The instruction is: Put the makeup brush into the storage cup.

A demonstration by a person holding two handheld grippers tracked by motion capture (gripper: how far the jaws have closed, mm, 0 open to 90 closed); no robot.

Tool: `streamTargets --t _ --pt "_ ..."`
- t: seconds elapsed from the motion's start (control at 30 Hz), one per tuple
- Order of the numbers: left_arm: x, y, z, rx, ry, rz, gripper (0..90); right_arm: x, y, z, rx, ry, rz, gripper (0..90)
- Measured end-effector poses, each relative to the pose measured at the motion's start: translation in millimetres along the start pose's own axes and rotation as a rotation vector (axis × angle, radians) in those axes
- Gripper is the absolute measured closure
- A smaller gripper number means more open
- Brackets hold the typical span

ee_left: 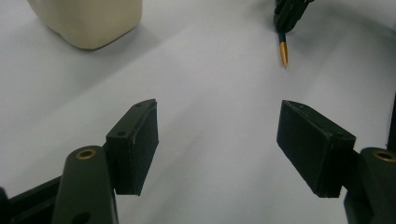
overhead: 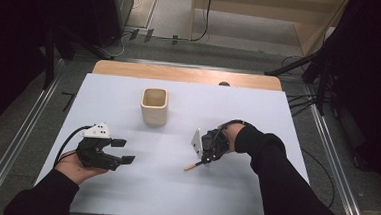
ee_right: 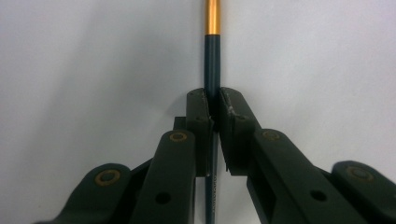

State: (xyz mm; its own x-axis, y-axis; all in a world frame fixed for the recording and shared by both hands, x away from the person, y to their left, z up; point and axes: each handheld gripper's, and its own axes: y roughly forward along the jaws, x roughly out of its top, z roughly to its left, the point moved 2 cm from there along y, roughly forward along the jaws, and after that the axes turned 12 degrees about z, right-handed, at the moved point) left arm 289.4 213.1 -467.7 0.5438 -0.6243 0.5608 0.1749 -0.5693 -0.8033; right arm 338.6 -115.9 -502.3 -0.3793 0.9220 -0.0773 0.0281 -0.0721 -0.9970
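Left tongs (ee_left: 217, 144) gaping; cup (ee_left: 88, 18), pen (ee_left: 283, 49) beyond.

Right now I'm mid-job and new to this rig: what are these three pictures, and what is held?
There is no robot arm: a person holds a two-jaw gripper in each hand over a white table. The high view looks down from above; each of the other two views rides on one gripper and looks along its black jaws. The right gripper is shut on a pen, dark with a gold end, its tip low over the table. The left gripper is open, holding nothing. A cream cup stands upright near the table's far side, apart from both.
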Motion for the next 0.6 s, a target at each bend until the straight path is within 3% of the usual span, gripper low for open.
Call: streamTargets --t 0.4,0.5,0.53,0.57,0.6 --pt "-0.5 -0.6 0.9 0.0 -0.003 0.001 30.1 -0.3 -2.7 -2.7 0.007 0.043 -0.027 84.6" --pt "-0.4 -0.7 0.5 0.001 -0.003 -0.001 30.1 -2.7 -12.7 -1.5 0.043 0.119 -0.052 84.6" --pt "-0.4 -0.7 0.5 0.001 -0.003 -0.001 30.1 -2.7 -12.7 -1.5 0.043 0.119 -0.052 84.6" --pt "-0.4 -0.9 0.5 -0.001 -0.004 -0.003 30.1 -4.9 -17.8 -1.9 0.059 0.18 -0.059 84.7" --pt "-0.4 -1.0 0.6 -0.001 -0.005 -0.005 30.1 -6.3 -20.1 -2.8 0.058 0.203 -0.067 84.6"
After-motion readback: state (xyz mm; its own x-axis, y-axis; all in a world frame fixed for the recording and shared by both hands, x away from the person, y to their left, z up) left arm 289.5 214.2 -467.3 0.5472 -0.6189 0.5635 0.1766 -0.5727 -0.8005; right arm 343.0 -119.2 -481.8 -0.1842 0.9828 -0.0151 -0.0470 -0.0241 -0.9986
